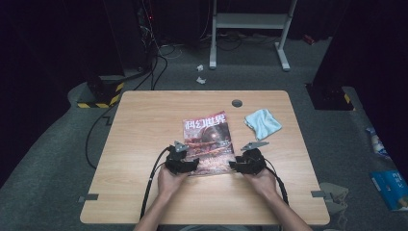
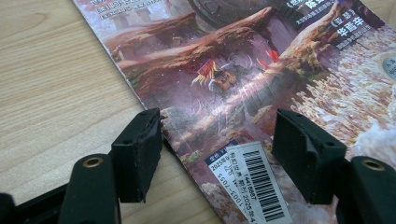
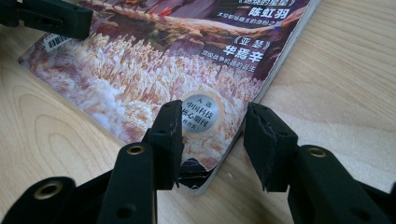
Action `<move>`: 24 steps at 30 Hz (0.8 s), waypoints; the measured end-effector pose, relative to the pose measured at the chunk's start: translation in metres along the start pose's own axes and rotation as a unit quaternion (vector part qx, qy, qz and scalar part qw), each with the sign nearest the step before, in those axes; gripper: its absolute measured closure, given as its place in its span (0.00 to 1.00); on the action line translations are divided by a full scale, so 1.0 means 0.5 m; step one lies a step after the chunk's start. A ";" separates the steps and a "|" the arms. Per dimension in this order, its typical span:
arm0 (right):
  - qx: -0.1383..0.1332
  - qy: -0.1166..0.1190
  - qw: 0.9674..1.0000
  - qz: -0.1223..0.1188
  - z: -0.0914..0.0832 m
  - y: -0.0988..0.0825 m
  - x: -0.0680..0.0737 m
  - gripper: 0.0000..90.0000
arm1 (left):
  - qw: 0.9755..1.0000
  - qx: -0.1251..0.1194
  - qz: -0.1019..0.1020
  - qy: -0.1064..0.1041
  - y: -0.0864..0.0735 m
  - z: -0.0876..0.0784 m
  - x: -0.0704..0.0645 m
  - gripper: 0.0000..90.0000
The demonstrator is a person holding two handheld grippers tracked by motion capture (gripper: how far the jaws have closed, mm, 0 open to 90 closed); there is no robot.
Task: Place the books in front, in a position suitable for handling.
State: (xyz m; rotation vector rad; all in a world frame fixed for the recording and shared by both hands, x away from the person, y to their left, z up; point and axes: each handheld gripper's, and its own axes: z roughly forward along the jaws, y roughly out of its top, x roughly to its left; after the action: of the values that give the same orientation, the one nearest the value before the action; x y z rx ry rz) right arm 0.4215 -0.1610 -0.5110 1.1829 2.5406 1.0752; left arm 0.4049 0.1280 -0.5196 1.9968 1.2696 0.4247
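A magazine (image 1: 208, 143) with a reddish cover and Chinese title lies flat at the table's middle. My left gripper (image 1: 182, 161) is at its near left corner. In the left gripper view this gripper (image 2: 217, 149) stands open, one jaw over the wood, the other over the cover, and the magazine (image 2: 243, 70) edge and a barcode label (image 2: 254, 179) lie between them. My right gripper (image 1: 248, 162) is at the near right corner. There the right gripper (image 3: 212, 140) is open astride the magazine (image 3: 154, 70) edge, a round silver sticker (image 3: 200, 114) between its jaws.
A light blue cloth (image 1: 262, 122) lies crumpled to the right of the magazine, and a round grey grommet (image 1: 236, 103) sits near the far edge of the wooden table (image 1: 144, 125). Black cables trail from both grippers toward the near edge.
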 end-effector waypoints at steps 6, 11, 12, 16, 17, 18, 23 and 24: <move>0.000 -0.001 1.000 0.000 -0.009 -0.011 0.007 0.63 | 1.000 0.001 0.006 -0.006 -0.005 -0.004 -0.007 0.37; -0.002 0.000 1.000 -0.002 -0.017 -0.023 0.013 0.63 | 1.000 -0.003 0.013 -0.008 -0.012 -0.009 -0.013 0.37; -0.003 0.000 1.000 0.002 -0.018 -0.025 0.016 0.63 | 1.000 -0.003 0.015 -0.008 -0.013 -0.010 -0.013 0.37; -0.004 -0.001 1.000 -0.006 -0.023 -0.032 0.020 0.63 | 1.000 -0.003 0.015 -0.012 -0.017 -0.013 -0.018 0.37; -0.004 -0.001 1.000 -0.002 -0.024 -0.034 0.022 0.63 | 1.000 -0.003 0.017 -0.013 -0.018 -0.014 -0.019 0.37; -0.005 0.000 1.000 -0.004 -0.025 -0.037 0.023 0.63 | 1.000 -0.004 0.019 -0.013 -0.019 -0.015 -0.019 0.37; -0.005 0.001 1.000 -0.004 -0.033 -0.047 0.030 0.63 | 1.000 -0.002 0.025 -0.015 -0.024 -0.021 -0.025 0.38; -0.006 0.001 1.000 -0.004 -0.034 -0.049 0.032 0.63 | 1.000 -0.002 0.025 -0.015 -0.024 -0.021 -0.025 0.38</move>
State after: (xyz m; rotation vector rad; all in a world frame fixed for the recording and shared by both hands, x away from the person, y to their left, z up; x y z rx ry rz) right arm 0.3885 -0.1695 -0.5121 1.1675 2.5359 1.0890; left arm 0.3851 0.1243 -0.5200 2.0279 1.2018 0.4198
